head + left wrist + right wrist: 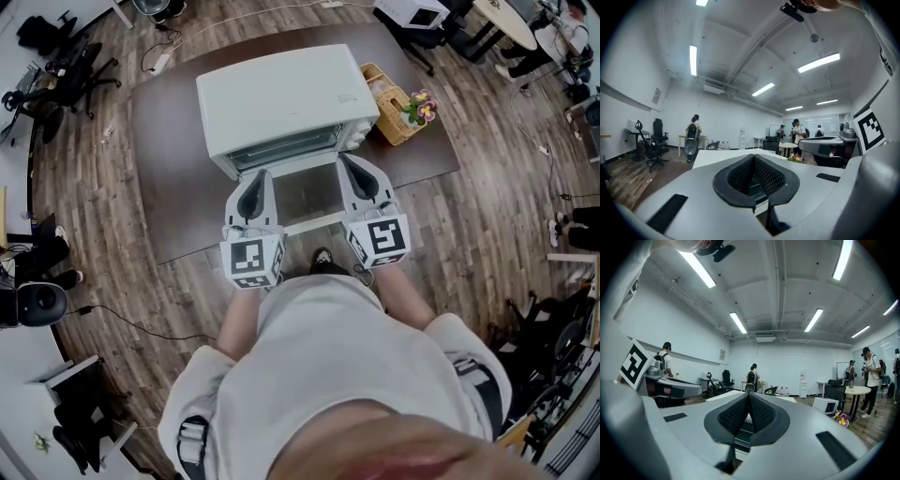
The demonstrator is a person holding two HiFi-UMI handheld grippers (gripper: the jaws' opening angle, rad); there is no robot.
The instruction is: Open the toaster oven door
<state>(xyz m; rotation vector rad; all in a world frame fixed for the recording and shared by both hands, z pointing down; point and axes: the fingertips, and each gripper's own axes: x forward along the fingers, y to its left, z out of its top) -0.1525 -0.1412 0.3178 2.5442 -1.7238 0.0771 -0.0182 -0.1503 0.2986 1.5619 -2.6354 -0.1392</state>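
On the dark table (169,122) at 12 o'clock the toaster oven (281,94) is seen, its lowered door (305,195) flanked by the left gripper (258,180) and right gripper (352,167), both closed on nothing

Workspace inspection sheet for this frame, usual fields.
Surface: dark table on a wood floor.
Job's things: white toaster oven; door looks folded down toward the person.
Clutter: wicker basket with flowers beside the oven.
Grippers: left gripper and right gripper flank the door, jaws shut, nothing held.
Cables: floor cable; power strip.
Surroundings: office chairs; people.
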